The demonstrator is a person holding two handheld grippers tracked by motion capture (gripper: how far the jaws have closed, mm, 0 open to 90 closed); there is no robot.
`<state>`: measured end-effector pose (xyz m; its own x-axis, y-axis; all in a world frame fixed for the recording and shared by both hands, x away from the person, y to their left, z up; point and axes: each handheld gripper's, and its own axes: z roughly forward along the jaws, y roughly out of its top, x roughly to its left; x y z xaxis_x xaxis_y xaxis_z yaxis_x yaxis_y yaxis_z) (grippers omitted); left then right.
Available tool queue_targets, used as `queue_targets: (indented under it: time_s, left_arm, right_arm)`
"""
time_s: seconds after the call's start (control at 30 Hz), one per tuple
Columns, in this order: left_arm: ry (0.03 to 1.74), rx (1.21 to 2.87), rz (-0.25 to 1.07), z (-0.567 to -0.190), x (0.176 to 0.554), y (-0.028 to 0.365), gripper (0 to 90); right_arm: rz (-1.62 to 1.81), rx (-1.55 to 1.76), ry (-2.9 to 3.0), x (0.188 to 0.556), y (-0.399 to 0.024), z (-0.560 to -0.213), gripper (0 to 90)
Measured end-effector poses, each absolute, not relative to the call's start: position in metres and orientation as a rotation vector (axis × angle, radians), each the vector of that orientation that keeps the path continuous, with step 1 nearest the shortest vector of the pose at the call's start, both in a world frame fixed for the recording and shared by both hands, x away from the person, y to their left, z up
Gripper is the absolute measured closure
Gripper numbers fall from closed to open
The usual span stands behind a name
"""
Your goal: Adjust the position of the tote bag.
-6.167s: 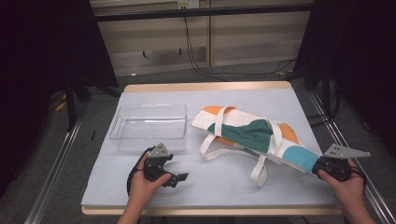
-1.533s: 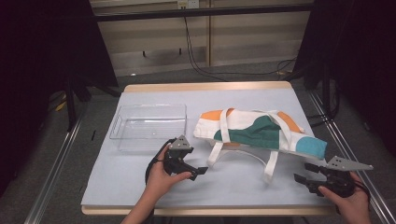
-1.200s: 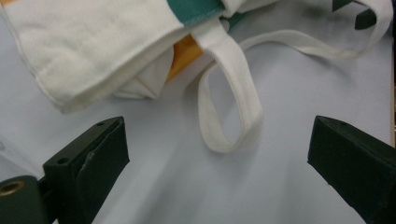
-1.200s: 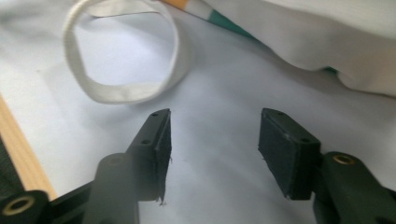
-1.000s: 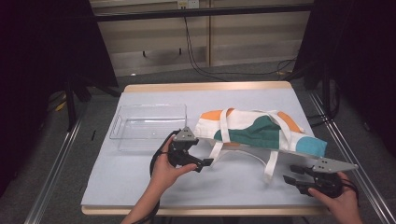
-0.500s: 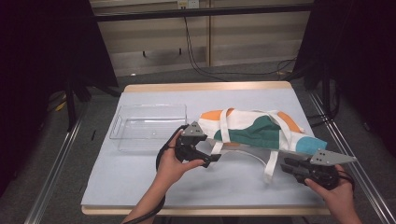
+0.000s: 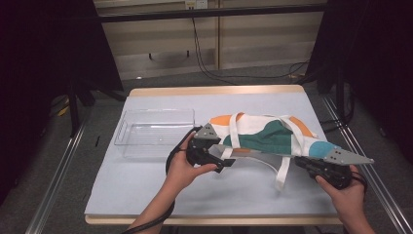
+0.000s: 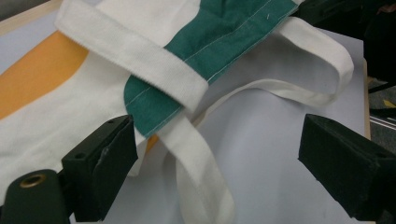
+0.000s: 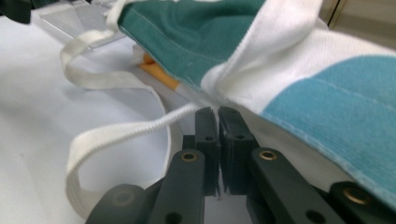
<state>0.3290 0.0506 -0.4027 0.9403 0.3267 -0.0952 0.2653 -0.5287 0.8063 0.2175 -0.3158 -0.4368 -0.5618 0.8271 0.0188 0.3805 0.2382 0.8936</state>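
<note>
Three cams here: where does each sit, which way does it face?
High view: above the person's side, looking forward and down on the table; both hands and forearms show.
Left gripper view: rides the left gripper, open jaws toward the tote bag.
Right gripper view: rides the right gripper, jaws shut at the bag's edge.
All share the bag.

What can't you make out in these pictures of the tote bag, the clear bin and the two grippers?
- Right gripper, right gripper view: whether the shut jaws pinch the tote bag; the tips end under its hem.
- Tote bag underside, high view: hidden by its own cloth.
- Left gripper, high view: jaw tips too small, partly behind a strap.
- Clear bin: contents hard to judge through the glare.
</note>
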Motion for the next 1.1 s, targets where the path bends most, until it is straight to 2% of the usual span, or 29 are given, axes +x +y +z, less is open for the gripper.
queue_targets:
  time_s: [0.2, 0.6, 0.73, 0.83, 1.1]
  left_arm:
    - [0.358, 2.173, 0.083, -0.398, 0.331, 0.035, 11.0]
    - [0.320, 2.174, 0.104, -0.395, 0.339, 0.007, 3.4]
    - [0.301, 2.166, 0.112, -0.391, 0.342, 0.000, 4.7]
    - [0.263, 2.170, 0.130, -0.387, 0.343, -0.006, 10.6]
    - [0.256, 2.169, 0.159, -0.390, 0.348, -0.025, 10.9]
  right_arm:
    - [1.309, 1.097, 2.026, 0.221, -0.314, -0.429, 84.0]
    - [1.374, 1.088, 1.979, 0.232, -0.311, -0.413, 84.2]
    - [1.384, 1.094, 1.972, 0.232, -0.311, -0.413, 84.2]
    - [1.393, 1.098, 1.965, 0.233, -0.311, -0.413, 84.2]
    - [1.407, 1.102, 1.962, 0.235, -0.311, -0.410, 84.2]
